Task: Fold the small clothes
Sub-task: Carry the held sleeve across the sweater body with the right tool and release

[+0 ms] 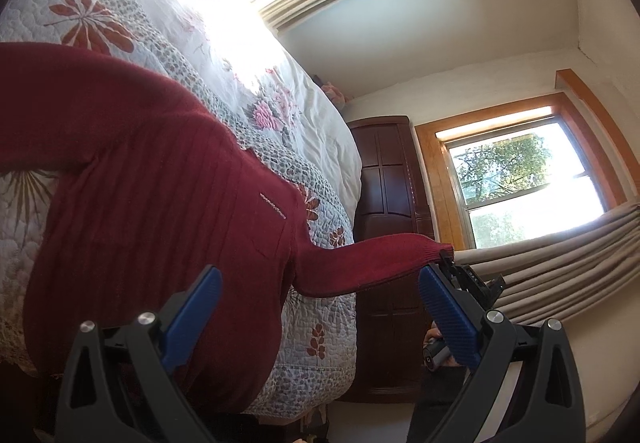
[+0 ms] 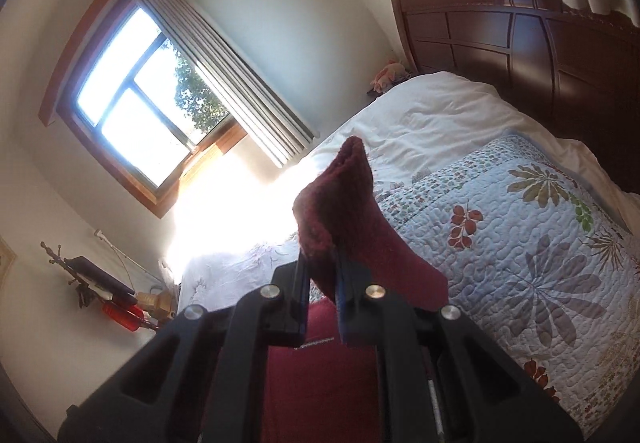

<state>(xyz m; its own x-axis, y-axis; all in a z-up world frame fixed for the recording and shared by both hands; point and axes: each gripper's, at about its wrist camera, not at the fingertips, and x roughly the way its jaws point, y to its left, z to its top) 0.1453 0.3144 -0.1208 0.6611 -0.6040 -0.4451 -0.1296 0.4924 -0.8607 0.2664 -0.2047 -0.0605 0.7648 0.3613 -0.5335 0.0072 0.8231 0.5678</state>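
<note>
Pinching the cuff of one sleeve, the right gripper [image 2: 322, 271] has its jaws drawn nearly together on the knit, with the cuff end [image 2: 340, 183] sticking up past the fingertips. The left wrist view shows the same grip from the side: the sleeve [image 1: 372, 263] is stretched out off the edge of the bed and held in the air at its tip. The left gripper [image 1: 320, 307] is spread wide and holds nothing — its blue pads [image 1: 196, 315] hover over the lower body of the dark red sweater [image 1: 152, 203]. The sweater lies spread on the flowered quilt [image 2: 520, 211], its other sleeve reaching away across the bed.

The step in hand looks like folding this sleeve in across the body. To do it well, I would keep the pinch firm on the cuff, since ribbed knit tends to slip once the sleeve's weight hangs from it. Carrying the cuff in a low arc toward the chest should let the sleeve lay down flat rather than twist. The free left gripper could press the body down near the shoulder seam, so the whole sweater does not drag across the quilt — a likely risk on such a smooth cover. Letting go only once the cuff rests on the fabric should keep the fold straight
</note>
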